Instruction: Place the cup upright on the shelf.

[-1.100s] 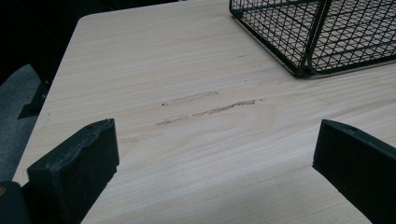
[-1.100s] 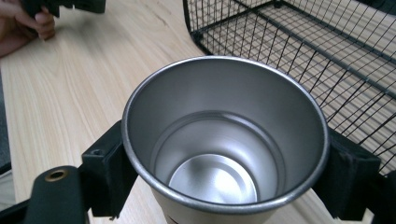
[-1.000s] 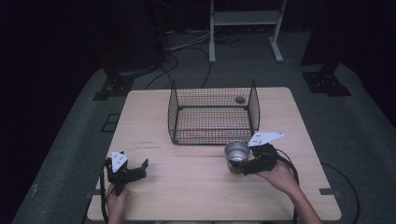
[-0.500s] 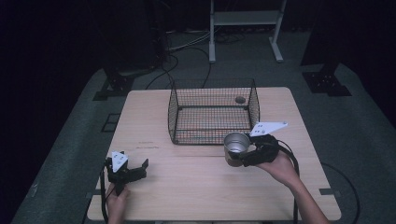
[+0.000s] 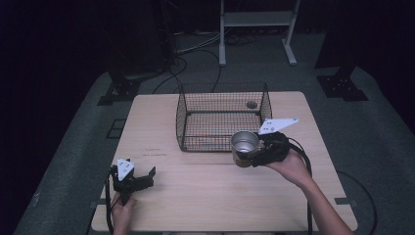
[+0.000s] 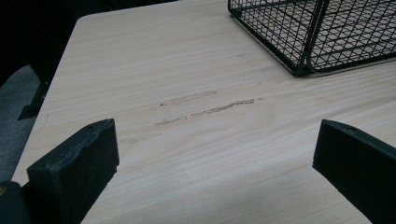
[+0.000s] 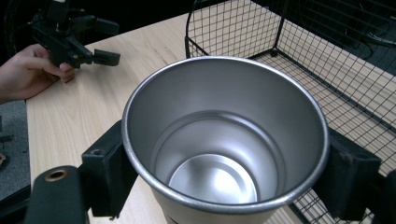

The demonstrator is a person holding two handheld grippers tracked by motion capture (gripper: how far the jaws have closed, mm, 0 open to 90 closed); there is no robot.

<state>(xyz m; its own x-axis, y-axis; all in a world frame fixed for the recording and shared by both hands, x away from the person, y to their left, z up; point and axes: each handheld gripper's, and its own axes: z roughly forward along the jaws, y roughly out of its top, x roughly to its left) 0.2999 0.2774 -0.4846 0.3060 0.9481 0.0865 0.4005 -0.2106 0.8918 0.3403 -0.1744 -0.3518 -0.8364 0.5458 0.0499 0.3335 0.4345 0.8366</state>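
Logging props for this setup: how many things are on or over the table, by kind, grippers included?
Cup: 1
Wire basket: 1
Grippers: 2, the left gripper and the right gripper
Total: 4

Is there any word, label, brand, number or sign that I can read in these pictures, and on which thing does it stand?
None: no readable text in any view.
Metal cup: plain inside and at the rim, no marking visible.
Wire basket: no label.
Table: scuff marks, no writing.
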